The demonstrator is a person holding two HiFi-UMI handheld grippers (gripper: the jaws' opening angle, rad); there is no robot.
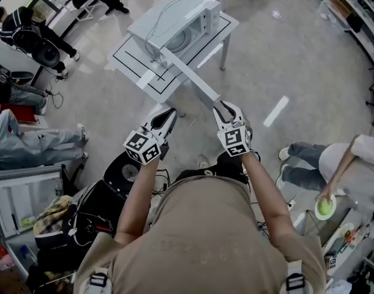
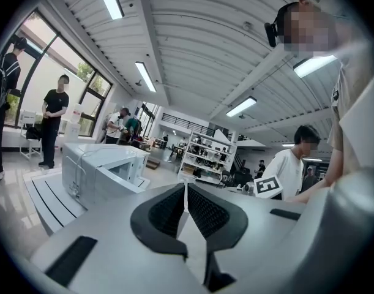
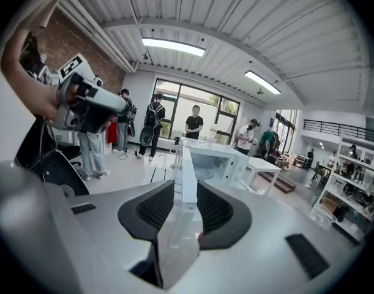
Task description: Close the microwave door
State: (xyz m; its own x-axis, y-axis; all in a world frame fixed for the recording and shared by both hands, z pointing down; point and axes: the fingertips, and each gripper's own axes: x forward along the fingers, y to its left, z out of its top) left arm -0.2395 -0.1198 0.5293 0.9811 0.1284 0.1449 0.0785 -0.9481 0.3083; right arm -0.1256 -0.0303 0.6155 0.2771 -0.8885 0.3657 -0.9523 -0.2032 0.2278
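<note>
A white microwave (image 1: 174, 20) stands on a white table (image 1: 141, 66) ahead of me. Its door (image 1: 190, 78) is swung wide open and reaches out toward me. My right gripper (image 1: 222, 106) is shut on the door's free end. In the right gripper view the door's edge (image 3: 188, 164) runs straight out from between the dark pads (image 3: 220, 210) to the microwave (image 3: 214, 158). My left gripper (image 1: 168, 114) hovers shut and holds nothing, left of the door and apart from it. From the left gripper view the microwave (image 2: 98, 167) shows at the left beyond the shut left gripper (image 2: 186, 192).
Several people stand or sit round the room. One at the right holds a green bowl (image 1: 324, 208). Another sits at the left (image 1: 33, 146). Dark bags (image 1: 95, 213) lie on the floor by my left side. Shelving (image 1: 358, 11) lines the far right.
</note>
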